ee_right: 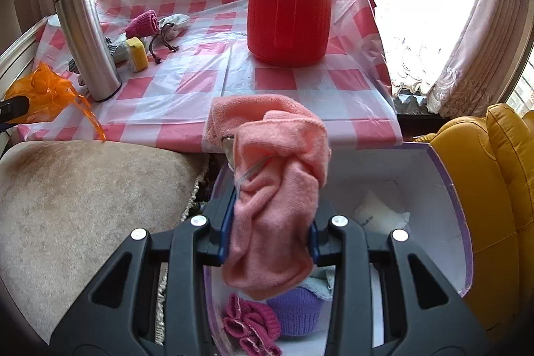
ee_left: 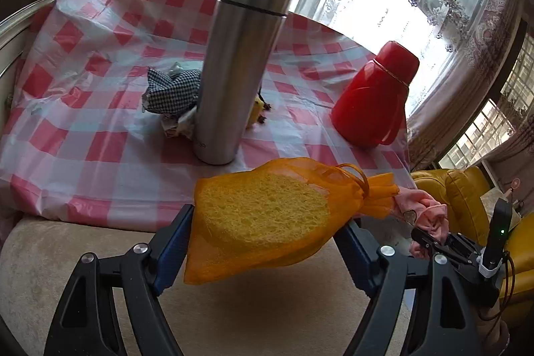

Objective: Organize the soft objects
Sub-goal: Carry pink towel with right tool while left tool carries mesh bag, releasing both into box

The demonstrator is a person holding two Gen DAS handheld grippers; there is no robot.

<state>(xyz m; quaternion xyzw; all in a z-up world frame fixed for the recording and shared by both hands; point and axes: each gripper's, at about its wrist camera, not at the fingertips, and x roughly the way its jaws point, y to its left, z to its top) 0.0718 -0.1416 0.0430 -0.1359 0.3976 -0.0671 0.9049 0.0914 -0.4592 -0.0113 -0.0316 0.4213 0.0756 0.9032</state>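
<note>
While clamped in the left hand-held gripper (ee_left: 263, 242), orange mesh bag (ee_left: 267, 222) with yellow sponge (ee_left: 263, 209) inside, off the near edge of the checked desk (ee_left: 100, 129), long axis crosswise, tied neck pointing right. Pinched between the right hand-held gripper's (ee_right: 268, 236) fingers, pink towel (ee_right: 277, 189), hanging lengthwise over the open white box (ee_right: 444, 196) beside the desk.
</note>
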